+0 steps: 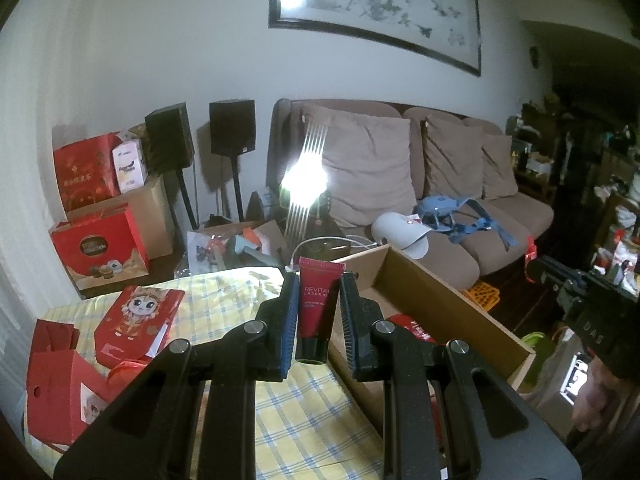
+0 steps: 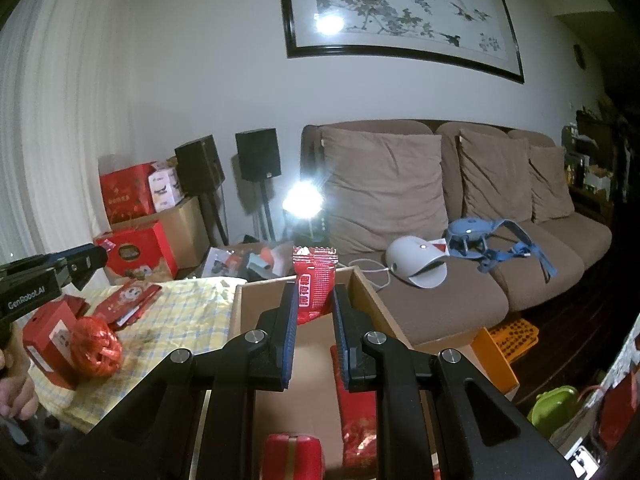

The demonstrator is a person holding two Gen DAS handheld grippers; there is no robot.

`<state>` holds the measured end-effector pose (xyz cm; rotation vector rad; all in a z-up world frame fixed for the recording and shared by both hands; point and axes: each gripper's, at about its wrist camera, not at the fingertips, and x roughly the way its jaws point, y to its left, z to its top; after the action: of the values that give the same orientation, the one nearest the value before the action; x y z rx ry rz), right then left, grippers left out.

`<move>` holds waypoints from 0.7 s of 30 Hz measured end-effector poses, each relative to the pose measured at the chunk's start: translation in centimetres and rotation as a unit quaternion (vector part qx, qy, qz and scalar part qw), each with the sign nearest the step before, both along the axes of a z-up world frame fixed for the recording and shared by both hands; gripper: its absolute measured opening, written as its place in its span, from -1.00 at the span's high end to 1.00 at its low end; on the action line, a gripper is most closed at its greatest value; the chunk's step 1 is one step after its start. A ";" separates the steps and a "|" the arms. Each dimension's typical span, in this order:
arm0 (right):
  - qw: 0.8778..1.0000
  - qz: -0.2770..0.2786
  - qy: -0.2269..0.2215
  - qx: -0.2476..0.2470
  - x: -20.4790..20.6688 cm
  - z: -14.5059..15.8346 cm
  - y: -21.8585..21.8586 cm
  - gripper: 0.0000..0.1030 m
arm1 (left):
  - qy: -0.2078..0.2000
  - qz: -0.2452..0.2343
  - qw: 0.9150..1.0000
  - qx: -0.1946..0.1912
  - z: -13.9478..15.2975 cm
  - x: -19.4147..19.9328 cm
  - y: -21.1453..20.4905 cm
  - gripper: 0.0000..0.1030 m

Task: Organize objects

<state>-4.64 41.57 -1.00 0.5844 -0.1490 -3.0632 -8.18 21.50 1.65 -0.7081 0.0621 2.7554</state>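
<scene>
Both tongs are narrow and loaded, presumably to carry items to the cardboard box: the left gripper pinches a red cream tube above the checked cloth, the box wall at its 3 o'clock. The right gripper clamps a red snack packet over the box's open interior, with bare floor toward 12 o'clock and red packs at 6.
</scene>
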 end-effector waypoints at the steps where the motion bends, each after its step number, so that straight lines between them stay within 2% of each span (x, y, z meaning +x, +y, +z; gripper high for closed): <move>1: 1.000 -0.001 0.000 -0.001 0.0 0.0 0.1 0.69 | 0.001 -0.001 1.000 0.000 0.0 0.0 0.1 0.63; 13: 1.000 -0.019 0.002 -0.001 0.2 0.0 1.0 0.69 | 0.001 -0.014 1.000 0.003 -0.2 0.0 1.6 0.63; 21: 1.000 -0.021 0.005 0.009 0.2 0.2 0.7 0.69 | 0.046 -0.043 0.998 0.006 2.3 -0.6 5.2 0.63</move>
<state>-4.48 42.27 -0.83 0.5745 -0.1347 -3.1105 -8.80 26.66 3.92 -0.5608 0.0941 2.7021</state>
